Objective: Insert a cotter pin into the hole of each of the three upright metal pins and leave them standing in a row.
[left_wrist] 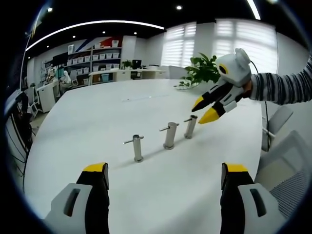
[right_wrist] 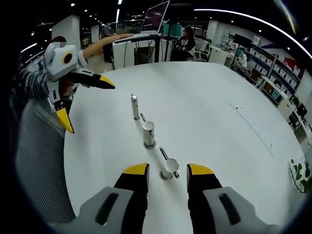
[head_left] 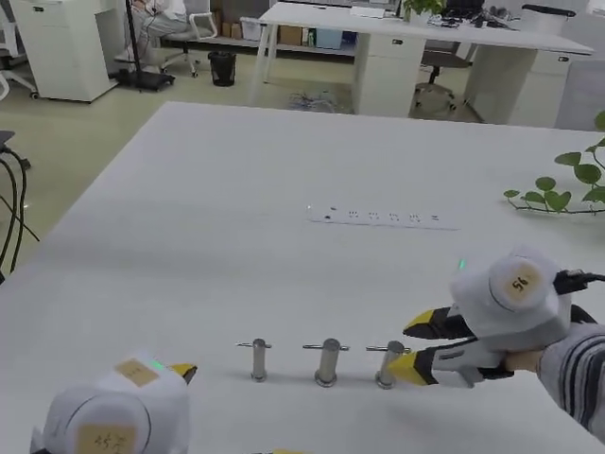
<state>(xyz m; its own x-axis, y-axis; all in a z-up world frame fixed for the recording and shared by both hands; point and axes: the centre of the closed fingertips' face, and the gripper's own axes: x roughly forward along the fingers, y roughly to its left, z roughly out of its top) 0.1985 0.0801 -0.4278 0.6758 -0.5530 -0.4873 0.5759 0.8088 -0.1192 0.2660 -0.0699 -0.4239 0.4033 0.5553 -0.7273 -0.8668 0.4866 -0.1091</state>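
Right tongs [head_left: 405, 350] part-open, empty, beside end pin [head_left: 386, 367]

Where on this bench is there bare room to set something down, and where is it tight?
Free: the wide stretch between the row of pins and the power strip, and the table beyond it. Crowded: around the rightmost pin, where the right gripper sits.

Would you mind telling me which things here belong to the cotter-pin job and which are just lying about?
Job in hand:
three metal pins standing in a row
a cotter pin through each
left tongs, right tongs

Lying about:
power strip on the table
plant
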